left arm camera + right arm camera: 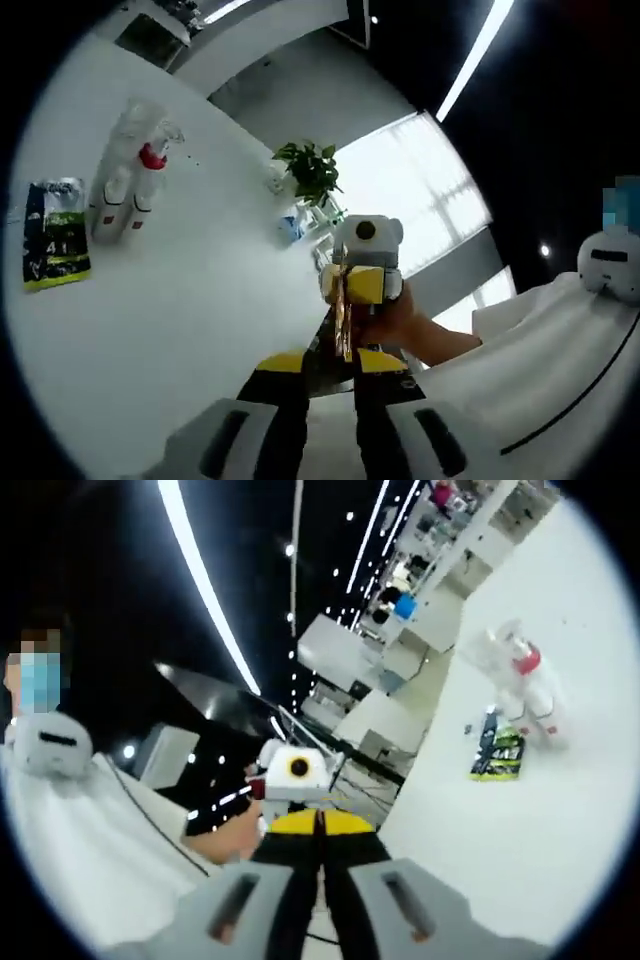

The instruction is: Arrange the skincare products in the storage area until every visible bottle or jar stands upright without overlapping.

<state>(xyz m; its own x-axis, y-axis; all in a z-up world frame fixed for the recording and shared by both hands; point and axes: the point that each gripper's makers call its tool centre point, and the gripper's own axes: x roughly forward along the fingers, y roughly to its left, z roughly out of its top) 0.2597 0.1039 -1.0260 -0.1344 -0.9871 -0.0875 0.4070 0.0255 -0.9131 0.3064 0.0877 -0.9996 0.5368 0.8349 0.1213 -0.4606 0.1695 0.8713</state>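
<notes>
The white bottles (122, 195) look light, stiff and slippery, best gripped mid-body; both grippers are closed, nothing held.

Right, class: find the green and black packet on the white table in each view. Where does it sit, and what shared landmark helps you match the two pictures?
Left gripper view: the green and black packet lies flat at the far left, beside the white bottles.
Right gripper view: the packet lies right of centre, just left of the same bottles.
Shared landmark: the red-capped bottle in that cluster.
</notes>
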